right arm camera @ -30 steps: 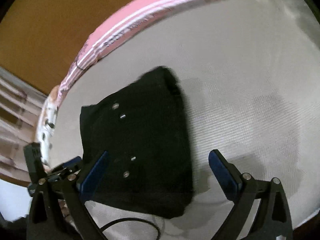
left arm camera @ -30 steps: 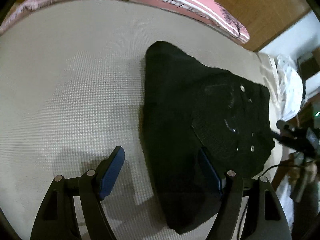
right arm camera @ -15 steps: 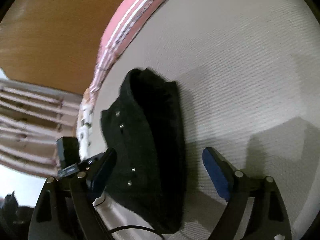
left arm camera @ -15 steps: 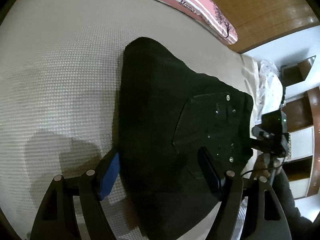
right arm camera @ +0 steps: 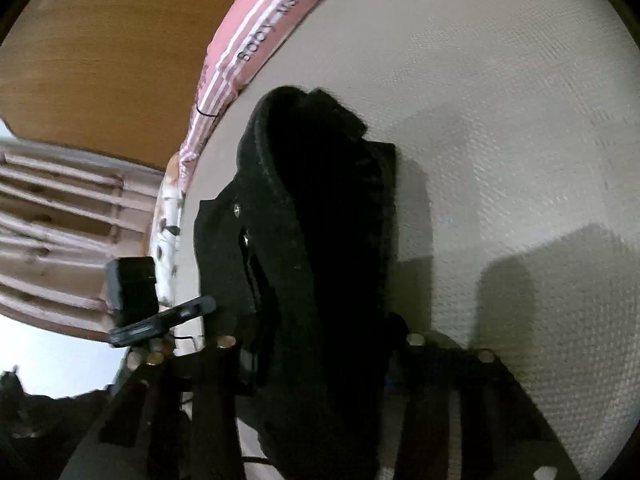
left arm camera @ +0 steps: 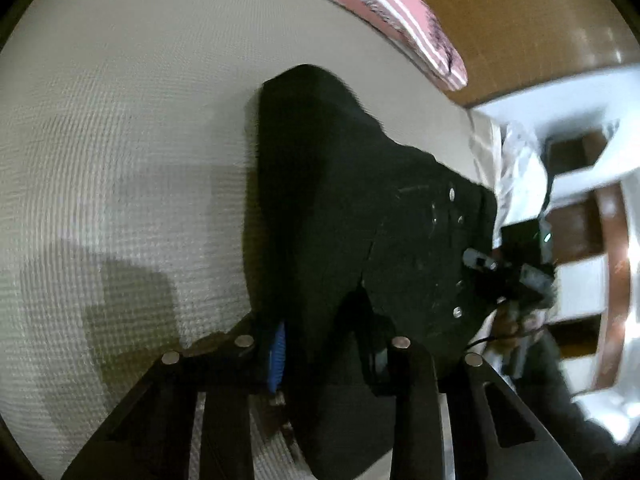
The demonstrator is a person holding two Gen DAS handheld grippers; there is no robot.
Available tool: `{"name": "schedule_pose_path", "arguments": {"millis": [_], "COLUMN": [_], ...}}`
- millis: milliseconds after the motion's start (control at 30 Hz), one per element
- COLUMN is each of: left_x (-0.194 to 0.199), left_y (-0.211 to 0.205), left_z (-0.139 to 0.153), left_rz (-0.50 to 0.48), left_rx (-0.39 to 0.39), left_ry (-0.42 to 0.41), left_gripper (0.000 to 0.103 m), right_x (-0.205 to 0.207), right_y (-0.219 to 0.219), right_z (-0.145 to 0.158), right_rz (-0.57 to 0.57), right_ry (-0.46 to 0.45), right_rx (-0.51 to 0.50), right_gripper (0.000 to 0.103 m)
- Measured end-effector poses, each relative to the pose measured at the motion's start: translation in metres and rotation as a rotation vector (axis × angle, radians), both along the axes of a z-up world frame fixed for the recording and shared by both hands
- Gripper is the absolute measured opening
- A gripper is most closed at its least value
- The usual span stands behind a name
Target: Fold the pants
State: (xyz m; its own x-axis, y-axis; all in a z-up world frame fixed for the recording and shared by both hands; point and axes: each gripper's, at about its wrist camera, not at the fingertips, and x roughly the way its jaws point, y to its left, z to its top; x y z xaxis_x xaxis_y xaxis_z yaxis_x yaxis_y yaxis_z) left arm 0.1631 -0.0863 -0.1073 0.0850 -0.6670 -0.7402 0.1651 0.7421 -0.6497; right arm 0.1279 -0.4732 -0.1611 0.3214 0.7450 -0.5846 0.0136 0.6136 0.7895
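The black pants (left arm camera: 352, 216) lie folded into a thick bundle on the cream textured bed cover (left arm camera: 120, 152), metal rivets showing on top. My left gripper (left arm camera: 324, 344) is shut on the near edge of the bundle, cloth bunched between its blue pads. In the right wrist view the pants (right arm camera: 316, 240) stand up in a ridge, and my right gripper (right arm camera: 316, 364) is shut on their near end. The right gripper also shows in the left wrist view (left arm camera: 508, 276) at the bundle's right edge, and the left gripper in the right wrist view (right arm camera: 160, 320) at its left.
A pink striped pillow (left arm camera: 400, 12) lies along the far edge of the bed against a brown wooden headboard (left arm camera: 520, 20). White cloth (left arm camera: 520, 176) and shelves (left arm camera: 580, 208) are off the bed's right side. Wooden slats (right arm camera: 60, 220) show on the left.
Both grippers have moved in onto the pants and closed from open onto the near edge. The bundle has bunched up into a ridge between them.
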Motion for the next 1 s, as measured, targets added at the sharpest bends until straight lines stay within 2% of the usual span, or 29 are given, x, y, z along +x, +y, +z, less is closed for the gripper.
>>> {"name": "schedule_pose_path", "arguments": {"millis": [100, 300, 533, 633, 700, 767, 1000], "left_x": [-0.004, -0.003, 0.01, 0.006, 0.003, 0.002, 0.004], "left_y": [0.005, 0.02, 0.001, 0.0, 0.001, 0.002, 0.011], "left_z": [0.0, -0.011, -0.01, -0.007, -0.003, 0.004, 0.026], "left_rz": [-0.02, 0.019, 0.015, 0.023, 0.023, 0.026, 0.035], "left_rx": [0.008, -0.096, -0.127, -0.091, -0.076, -0.079, -0.089], "left_ry": [0.028, 0.089, 0.046, 0.025, 0.001, -0.009, -0.065], "left_gripper": [0.032, 0.032, 0.031, 0.028, 0.024, 0.015, 0.013], "right_x": [-0.001, 0.002, 0.004, 0.008, 0.005, -0.002, -0.013], "right_y": [-0.002, -0.003, -0.007, 0.001, 0.005, 0.006, 0.023], "right_z": [-0.002, -0.002, -0.006, -0.003, 0.0, 0.001, 0.028], "right_rz": [0.0, 0.004, -0.012, -0.031, -0.063, -0.096, -0.162], "right_ry": [-0.005, 0.003, 0.003, -0.013, -0.015, -0.012, -0.009], "right_rx": [0.009, 0.012, 0.058, 0.038, 0.014, 0.019, 0.014], "right_gripper": [0.039, 0.04, 0.042, 0.045, 0.04, 0.035, 0.032]}}
